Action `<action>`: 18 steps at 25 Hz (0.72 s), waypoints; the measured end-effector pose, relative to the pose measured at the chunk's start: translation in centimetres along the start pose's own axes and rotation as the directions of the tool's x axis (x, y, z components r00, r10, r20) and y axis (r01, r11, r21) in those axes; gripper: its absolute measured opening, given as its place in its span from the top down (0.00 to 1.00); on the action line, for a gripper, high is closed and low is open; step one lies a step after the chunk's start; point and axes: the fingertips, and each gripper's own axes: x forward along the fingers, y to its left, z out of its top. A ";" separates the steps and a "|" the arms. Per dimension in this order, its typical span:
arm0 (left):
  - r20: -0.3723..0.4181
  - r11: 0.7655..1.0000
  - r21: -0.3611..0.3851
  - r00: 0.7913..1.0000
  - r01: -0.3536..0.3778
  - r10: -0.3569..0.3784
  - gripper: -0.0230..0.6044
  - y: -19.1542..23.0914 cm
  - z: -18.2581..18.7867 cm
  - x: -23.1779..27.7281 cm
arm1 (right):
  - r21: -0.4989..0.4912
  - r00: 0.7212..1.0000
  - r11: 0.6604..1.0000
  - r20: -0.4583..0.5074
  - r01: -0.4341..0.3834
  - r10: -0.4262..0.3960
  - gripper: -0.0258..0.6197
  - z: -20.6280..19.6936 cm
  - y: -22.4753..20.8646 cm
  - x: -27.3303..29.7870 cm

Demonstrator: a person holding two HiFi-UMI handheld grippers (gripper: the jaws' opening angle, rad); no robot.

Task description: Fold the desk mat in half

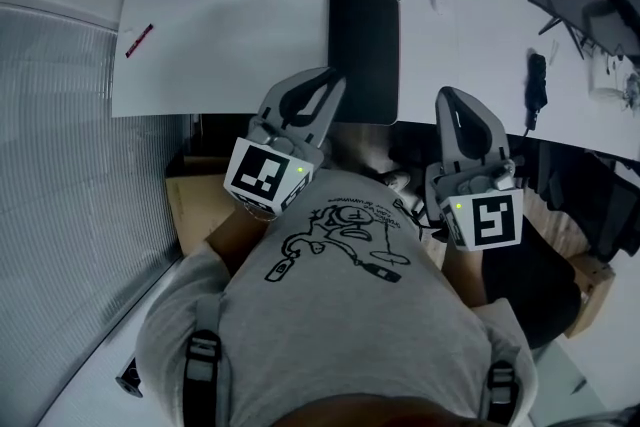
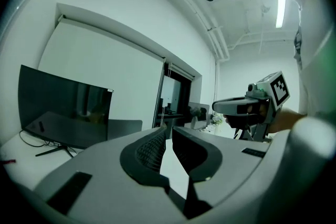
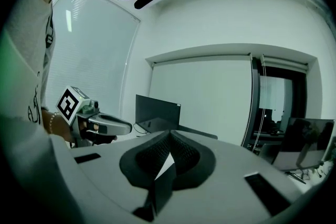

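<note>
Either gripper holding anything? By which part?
Nothing: left gripper is slightly open and empty, right gripper shut on nothing; mat lies on the desk.

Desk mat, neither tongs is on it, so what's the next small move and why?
Probably reach both forward to the near edge of the desk mat, opening them on the way. It lies flat on the white desk, while the left tongs, barely open, and right tongs, shut, hang back by the person's torso holding nothing.

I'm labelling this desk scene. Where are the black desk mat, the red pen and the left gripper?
Flat black desk mat [image 1: 364,50]: head view, middle of its surface.
Thin red pen [image 1: 139,39]: head view, middle of its barrel.
Grey left gripper [image 2: 168,131]: left gripper view, between its fingertips.
</note>
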 end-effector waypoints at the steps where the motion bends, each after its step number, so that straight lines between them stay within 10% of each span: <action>1: 0.009 1.000 -0.004 1.000 -0.006 0.006 0.87 0.5 0.3 -0.4 | 0.001 1.000 1.000 -0.001 -0.001 0.001 0.95 0.0 0.4 0.4; 18: 0.036 0.999 -0.006 0.998 -0.044 0.044 0.88 6.1 1.3 -4.0 | 0.005 1.000 1.000 -0.024 -0.001 0.002 0.95 0.2 4.7 4.6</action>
